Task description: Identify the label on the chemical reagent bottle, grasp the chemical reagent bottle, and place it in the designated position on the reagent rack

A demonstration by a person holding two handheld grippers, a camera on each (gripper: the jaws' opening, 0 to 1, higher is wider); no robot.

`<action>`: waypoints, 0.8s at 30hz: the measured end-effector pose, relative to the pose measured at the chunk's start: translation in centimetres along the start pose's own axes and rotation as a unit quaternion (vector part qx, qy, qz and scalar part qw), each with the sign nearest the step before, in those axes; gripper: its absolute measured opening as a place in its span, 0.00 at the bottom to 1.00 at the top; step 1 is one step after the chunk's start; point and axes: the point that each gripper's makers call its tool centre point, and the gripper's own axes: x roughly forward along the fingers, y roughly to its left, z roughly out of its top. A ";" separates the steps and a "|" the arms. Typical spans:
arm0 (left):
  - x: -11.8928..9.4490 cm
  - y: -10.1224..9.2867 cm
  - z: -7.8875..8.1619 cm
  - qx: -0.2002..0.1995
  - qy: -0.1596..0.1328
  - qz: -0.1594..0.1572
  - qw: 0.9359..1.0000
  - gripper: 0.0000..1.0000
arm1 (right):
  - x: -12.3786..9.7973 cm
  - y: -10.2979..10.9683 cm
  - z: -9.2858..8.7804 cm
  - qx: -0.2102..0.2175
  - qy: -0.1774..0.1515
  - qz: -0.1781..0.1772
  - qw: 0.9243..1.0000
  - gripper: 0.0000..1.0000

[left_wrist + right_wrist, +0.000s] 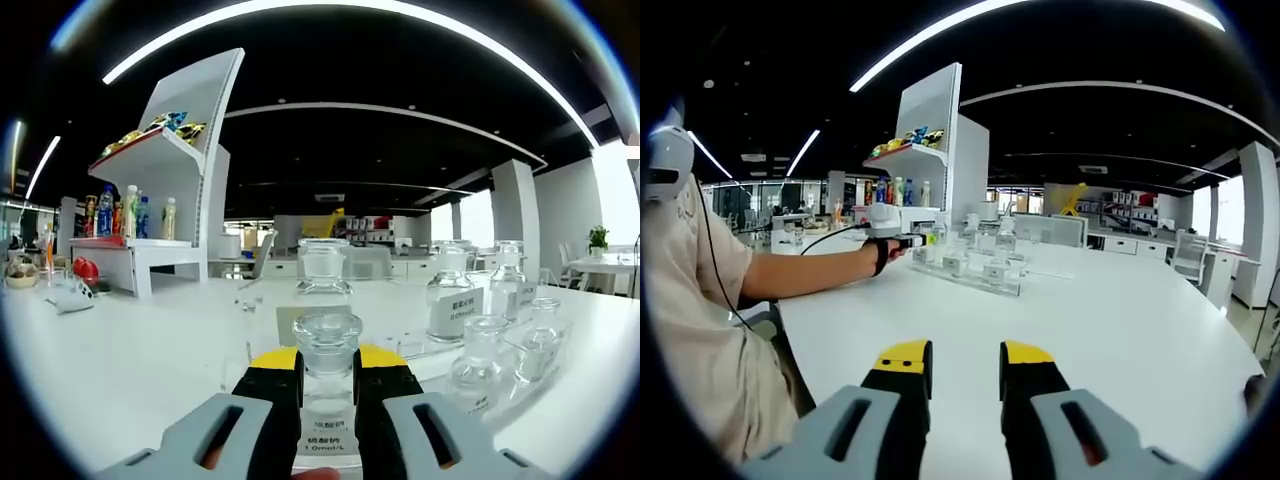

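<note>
My left claw [327, 385] is closed around the clear glass stoppered reagent bottle [327, 375], low over the white surface [130, 360] near the clear acrylic rack [500, 375]. Glass is rigid, slick and breakable, so I'd grip the body, never the stopper. My right claw [965, 375] is parted and empty.

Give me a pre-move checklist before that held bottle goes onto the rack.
1. Left gripper shut on the bottle: ok.
2. Bottle upright, stopper on: ok.
3. Label readable: not ok, partly cut off and too small.
4. Free slot on the clear rack: cannot tell.
5. Right gripper open, holding nothing, away from the rack: ok.
6. Other bottles standing upright: ok.
</note>
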 end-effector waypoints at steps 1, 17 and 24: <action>0.0 -0.1 -0.1 0.002 0.001 -0.001 1.000 0.20 | 0.0 0.0 0.0 0.000 0.000 0.000 1.000 0.27; 0.0 0.4 -0.6 0.003 0.010 0.004 1.000 0.20 | 0.4 0.3 -0.2 0.001 0.005 0.002 1.000 0.27; -0.1 0.6 -1.1 -0.002 0.019 0.006 1.000 0.20 | 0.6 0.2 -0.2 -0.001 0.007 0.006 1.000 0.27</action>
